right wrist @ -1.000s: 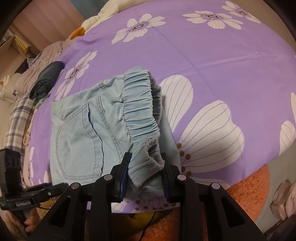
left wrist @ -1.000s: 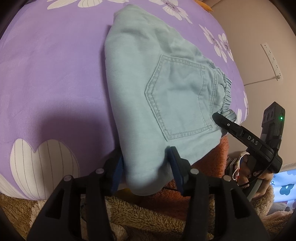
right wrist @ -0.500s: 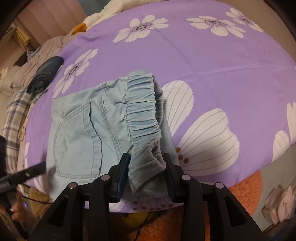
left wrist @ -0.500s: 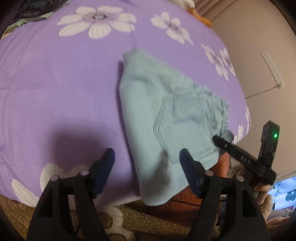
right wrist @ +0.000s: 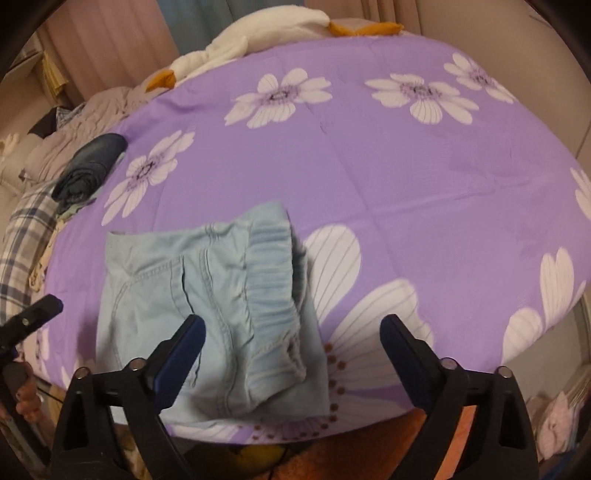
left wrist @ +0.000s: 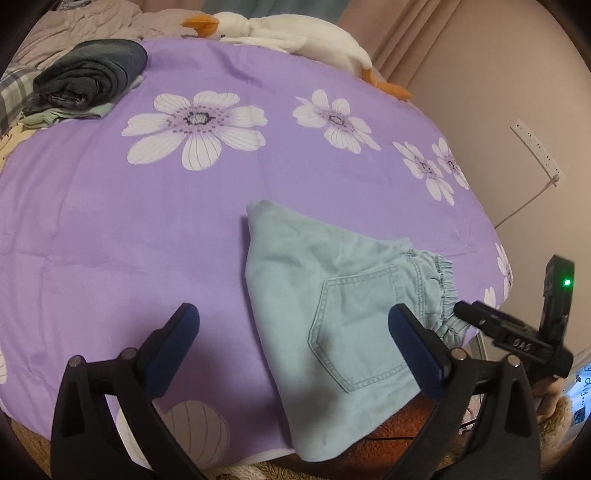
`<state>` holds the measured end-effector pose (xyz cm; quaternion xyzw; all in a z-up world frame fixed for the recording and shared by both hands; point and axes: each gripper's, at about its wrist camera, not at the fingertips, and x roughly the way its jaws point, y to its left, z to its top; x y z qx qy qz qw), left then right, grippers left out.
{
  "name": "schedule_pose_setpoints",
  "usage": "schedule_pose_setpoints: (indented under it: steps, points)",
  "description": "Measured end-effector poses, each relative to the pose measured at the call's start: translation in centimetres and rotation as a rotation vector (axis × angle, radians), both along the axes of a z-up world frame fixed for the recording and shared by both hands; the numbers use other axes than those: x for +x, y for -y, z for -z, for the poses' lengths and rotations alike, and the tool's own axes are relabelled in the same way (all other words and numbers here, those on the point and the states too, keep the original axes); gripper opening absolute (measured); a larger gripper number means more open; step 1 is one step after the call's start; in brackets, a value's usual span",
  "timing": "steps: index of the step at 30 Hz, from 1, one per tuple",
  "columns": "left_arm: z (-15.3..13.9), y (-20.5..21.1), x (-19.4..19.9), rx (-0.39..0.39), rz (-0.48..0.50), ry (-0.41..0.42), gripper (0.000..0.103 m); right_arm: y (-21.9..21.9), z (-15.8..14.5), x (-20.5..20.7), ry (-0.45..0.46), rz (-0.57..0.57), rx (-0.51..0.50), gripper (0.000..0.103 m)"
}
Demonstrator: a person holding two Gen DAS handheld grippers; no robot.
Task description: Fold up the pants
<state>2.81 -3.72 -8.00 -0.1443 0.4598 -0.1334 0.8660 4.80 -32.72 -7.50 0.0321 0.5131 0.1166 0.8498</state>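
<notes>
Folded light-blue pants [left wrist: 332, 314] on purple floral bedspread [left wrist: 129, 221], left hand-held gripper [left wrist: 291, 325] spread wide, empty

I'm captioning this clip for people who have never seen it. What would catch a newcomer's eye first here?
First, the light blue pants, folded into a compact bundle at the near edge of the purple flowered bedspread, back pocket up. Both claws are open over it: the left claw and the right claw. At the far edge lie a white plush goose and a dark rolled garment.
</notes>
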Motion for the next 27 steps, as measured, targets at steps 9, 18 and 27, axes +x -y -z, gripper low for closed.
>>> schedule_pose_setpoints:
  steps: [9, 18, 27]
  points:
    - [5.9, -0.3, 1.6, -0.149, 0.009, -0.217, 0.097, 0.5, 3.6, 2.4, -0.141, -0.063, 0.203, 0.095]
    - [6.2, 3.0, 2.2, -0.184, 0.119, -0.189, 0.071, -1.1, 5.1, 3.3, -0.153, -0.116, 0.255, 0.083]
    - [4.9, 3.4, 1.3, -0.142, 0.092, -0.148, 0.023, -3.0, 3.8, 2.5, -0.125, -0.132, 0.228, 0.038]
